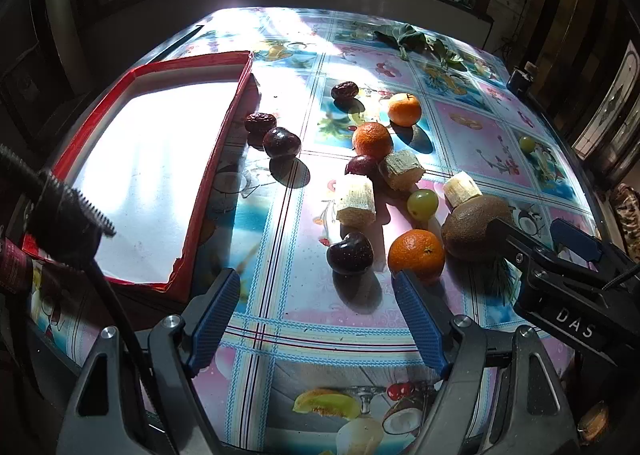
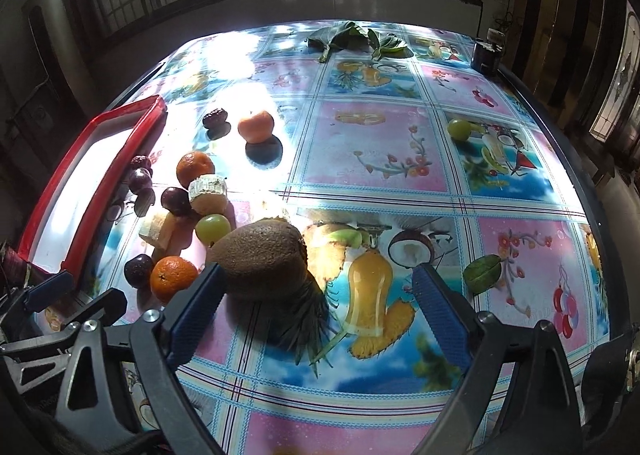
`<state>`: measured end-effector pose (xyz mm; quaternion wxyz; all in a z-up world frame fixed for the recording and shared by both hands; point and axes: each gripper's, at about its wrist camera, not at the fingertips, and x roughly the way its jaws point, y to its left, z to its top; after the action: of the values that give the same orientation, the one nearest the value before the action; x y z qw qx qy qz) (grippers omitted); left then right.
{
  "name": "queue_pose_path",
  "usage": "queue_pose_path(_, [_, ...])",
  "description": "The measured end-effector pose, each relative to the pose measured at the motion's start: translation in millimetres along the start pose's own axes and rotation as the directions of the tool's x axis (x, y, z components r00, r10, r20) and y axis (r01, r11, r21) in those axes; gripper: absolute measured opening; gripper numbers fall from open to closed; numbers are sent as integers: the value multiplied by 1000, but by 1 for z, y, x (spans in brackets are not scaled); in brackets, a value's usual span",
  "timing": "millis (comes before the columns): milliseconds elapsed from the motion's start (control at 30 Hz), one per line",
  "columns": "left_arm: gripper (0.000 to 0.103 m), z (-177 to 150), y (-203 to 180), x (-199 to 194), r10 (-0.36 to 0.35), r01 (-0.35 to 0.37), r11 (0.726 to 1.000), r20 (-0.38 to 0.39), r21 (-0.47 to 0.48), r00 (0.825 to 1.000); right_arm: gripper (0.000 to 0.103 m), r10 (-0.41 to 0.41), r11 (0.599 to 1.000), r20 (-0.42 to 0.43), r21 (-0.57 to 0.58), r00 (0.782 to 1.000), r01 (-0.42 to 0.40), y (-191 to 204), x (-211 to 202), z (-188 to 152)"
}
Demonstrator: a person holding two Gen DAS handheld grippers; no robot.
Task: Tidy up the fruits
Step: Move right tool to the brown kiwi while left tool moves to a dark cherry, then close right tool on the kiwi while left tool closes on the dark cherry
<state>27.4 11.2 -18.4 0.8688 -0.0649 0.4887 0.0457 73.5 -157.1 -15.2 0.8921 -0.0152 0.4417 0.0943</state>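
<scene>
Loose fruit lies on a table with a fruit-print cloth. A red tray [image 1: 224,127] with a white floor stands at the left. My left gripper [image 1: 318,283] is open and empty, just short of a dark plum [image 1: 350,253] and an orange [image 1: 416,255]. A brown kiwi [image 1: 468,231] lies right of them. My right gripper [image 2: 316,281] is open; its left finger [image 2: 196,307] is beside the kiwi [image 2: 260,259]. Two more oranges [image 1: 372,139], sugarcane pieces [image 1: 356,199], a green grape [image 1: 422,203] and dark dates [image 1: 260,123] lie further back.
Green leaves [image 2: 352,37] lie at the far edge. A dark jar [image 2: 484,55] stands at the far right corner. Another green grape [image 2: 458,129] lies apart on the right. Windows and a dark wall stand behind the table.
</scene>
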Motion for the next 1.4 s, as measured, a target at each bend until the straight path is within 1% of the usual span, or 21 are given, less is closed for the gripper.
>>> queue_pose_path(100, [80, 6, 0, 7, 4, -4, 1000, -5, -3, 1000, 91, 1, 1000, -6, -26, 1000, -1, 6, 8, 5])
queue_pose_path(133, [80, 8, 1, 10, -5, 5, 1000, -4, -7, 1000, 89, 4, 1000, -12, -27, 1000, -5, 6, 11, 6])
queue_pose_path(167, [79, 10, 1, 13, -14, 14, 1000, -7, -10, 1000, 88, 19, 1000, -13, -18, 1000, -19, 4, 13, 7])
queue_pose_path(267, [76, 14, 4, 20, -9, 9, 1000, -13, -17, 1000, 87, 73, 997, -21, 10, 997, -72, -2, 19, 10])
queue_pose_path(300, [67, 14, 5, 22, -20, 19, 1000, -24, -19, 1000, 87, 92, 996, -32, 19, 995, -91, -3, 21, 10])
queue_pose_path(333, [61, 14, 5, 25, -53, 53, 998, -37, -24, 998, 86, 112, 993, -37, 27, 993, -111, -4, 21, 10])
queue_pose_path(367, [59, 14, 6, 28, -79, 78, 997, -57, -27, 995, 86, 123, 992, -39, 26, 992, -122, -3, 22, 10])
queue_pose_path(400, [55, 13, 4, 26, -73, 72, 997, -45, -19, 996, 86, 137, 991, -48, 20, 989, -136, -1, 23, 9])
queue_pose_path(433, [45, 12, 0, 24, -87, 87, 996, -35, -5, 996, 86, 156, 988, -56, 17, 986, -156, 0, 25, 8])
queue_pose_path(500, [31, 10, -4, 23, -128, 129, 992, -41, 2, 991, 86, 166, 986, -66, 6, 984, -166, 5, 28, 6])
queue_pose_path(533, [27, 10, -5, 22, -131, 131, 991, -40, 7, 991, 86, 156, 988, -71, 5, 985, -156, 5, 30, 5])
queue_pose_path(567, [26, 9, -7, 21, -130, 130, 991, -37, 15, 991, 85, 166, 986, -73, 11, 983, -165, 4, 32, 4])
queue_pose_path(633, [25, 8, -8, 20, -128, 128, 991, -34, 22, 991, 81, 202, 979, -75, 38, 977, -200, 0, 34, 2])
queue_pose_path(733, [24, 7, -5, 18, -129, 130, 991, -31, 21, 991, 63, 222, 975, -64, 30, 973, -221, 0, 28, 3])
queue_pose_path(800, [23, 6, -1, 15, -144, 145, 989, -26, 17, 989, 62, 209, 978, -64, 27, 976, -207, -1, 24, 2])
queue_pose_path(867, [23, 5, 4, 9, -165, 166, 986, -16, 11, 986, 62, 219, 975, -51, 48, 974, -217, -7, 17, -1])
queue_pose_path(1000, [23, 2, 12, -6, -195, 195, 981, 13, 11, 981, 62, 209, 976, -25, 59, 978, -208, -13, 2, -7])
queue_pose_path(1233, [23, 0, 26, -24, -206, 207, 978, 53, -12, 977, 62, 222, 974, 1, 51, 975, -222, -9, -14, -8])
queue_pose_path(1400, [23, 1, 34, -33, -185, 188, 982, 82, -27, 979, 62, 232, 972, 9, 33, 973, -232, 1, -21, -7])
